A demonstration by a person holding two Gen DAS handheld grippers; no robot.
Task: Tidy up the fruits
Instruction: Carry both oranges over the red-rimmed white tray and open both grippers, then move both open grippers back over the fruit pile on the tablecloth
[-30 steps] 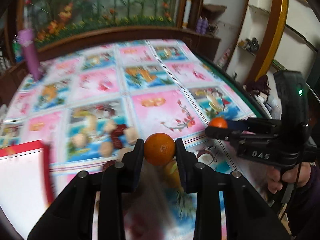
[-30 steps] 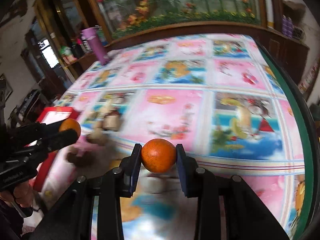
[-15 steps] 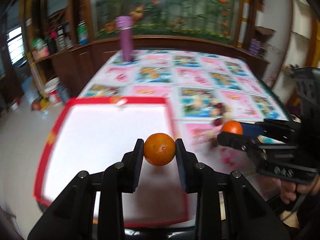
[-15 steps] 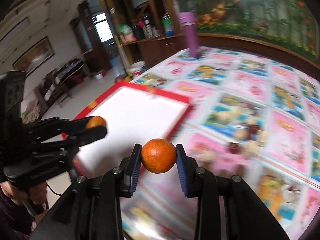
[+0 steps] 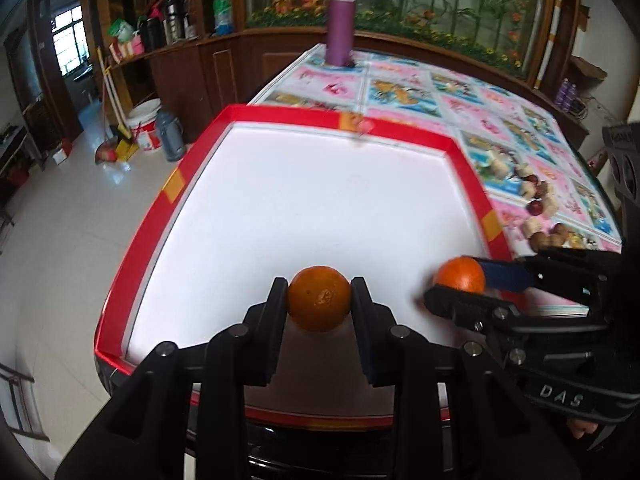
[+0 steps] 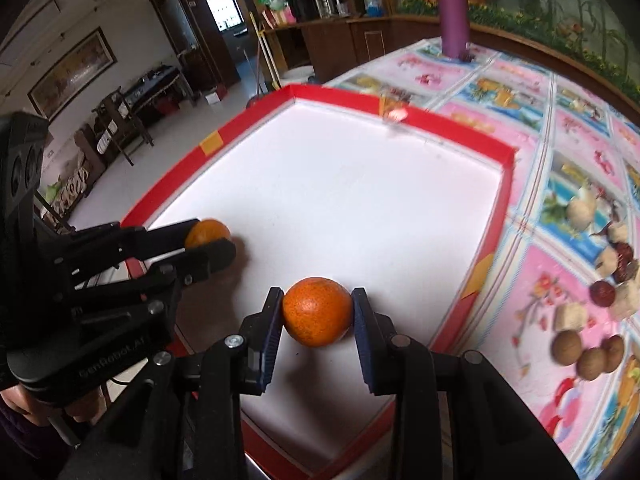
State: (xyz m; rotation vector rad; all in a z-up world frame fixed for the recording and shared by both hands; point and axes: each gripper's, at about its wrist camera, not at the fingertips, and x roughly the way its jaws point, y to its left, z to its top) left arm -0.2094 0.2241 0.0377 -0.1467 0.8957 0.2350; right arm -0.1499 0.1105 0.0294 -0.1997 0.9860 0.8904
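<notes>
Gripping 1 orange apiece, both claws hang over the near part of the red-rimmed tray [image 5: 468, 168]. The left gripper [image 5: 319, 304] has its jaws drawn narrow around the left orange [image 5: 319, 303], a pad pressed to each side at the fruit's widest part, so the fruit sits right between the fingertips and bulges a little below them. The right gripper [image 6: 318, 312] holds the right orange [image 6: 318, 311] the same way, centred between its blue-lined pads [image 6: 362, 320]. From the left claw, the right one sits off to the right and slightly ahead; from the right claw, the left one sits off to the left, nearer the tray's rim.

My guess is these fruits are light, firm and springy under the peel, with a dimpled skin that gives the pads decent bite. Being round, each would roll once let go, so it should be set down low on the white floor of the tray before the jaws part. A grip across the middle, as now, looks the safest; squeezing harder would only bruise.

Ahead and to the right of the right claw, well apart from it, 3 brown round fruits [image 6: 588, 354] and several dark red and pale pieces lie on the patterned tablecloth [image 6: 520, 80], not yet gathered. A purple bottle [image 5: 341, 20] stands far ahead.
</notes>
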